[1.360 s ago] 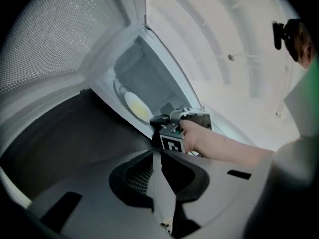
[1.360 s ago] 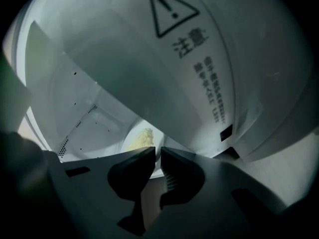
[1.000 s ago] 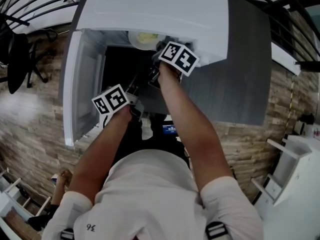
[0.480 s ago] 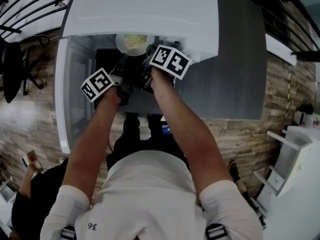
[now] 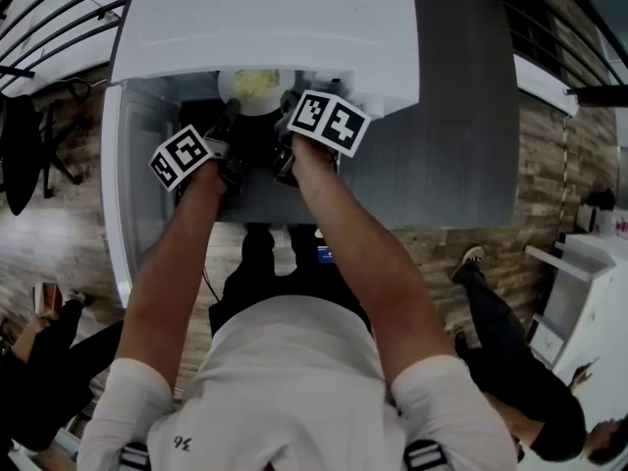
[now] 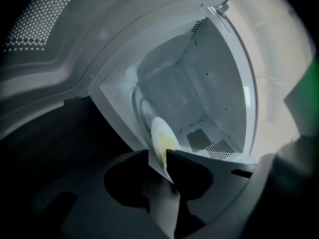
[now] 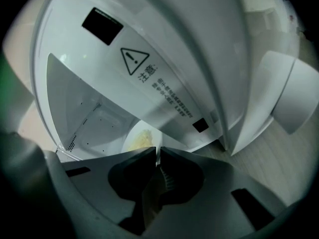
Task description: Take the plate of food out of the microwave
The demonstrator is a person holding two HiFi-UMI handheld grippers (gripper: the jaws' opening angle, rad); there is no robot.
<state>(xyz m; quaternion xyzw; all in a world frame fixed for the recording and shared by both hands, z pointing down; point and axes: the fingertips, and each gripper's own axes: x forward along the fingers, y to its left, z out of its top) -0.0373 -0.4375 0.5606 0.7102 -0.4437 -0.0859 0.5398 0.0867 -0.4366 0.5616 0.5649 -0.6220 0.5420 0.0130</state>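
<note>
White round plate (image 5: 257,94), yellowish food (image 7: 141,139) on top; left gripper (image 6: 159,156), right gripper (image 7: 158,158) jaws each clamp rim.

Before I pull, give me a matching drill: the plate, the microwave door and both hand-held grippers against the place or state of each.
Things:
1. plate
2. microwave door
3. left hand-held gripper
4. right hand-held gripper

States:
A. shut on the plate's right edge
B. swung open to the left
C. carrying yellowish food
D. shut on the plate's left edge

Pairs: 1-C, 2-B, 3-D, 4-A
</note>
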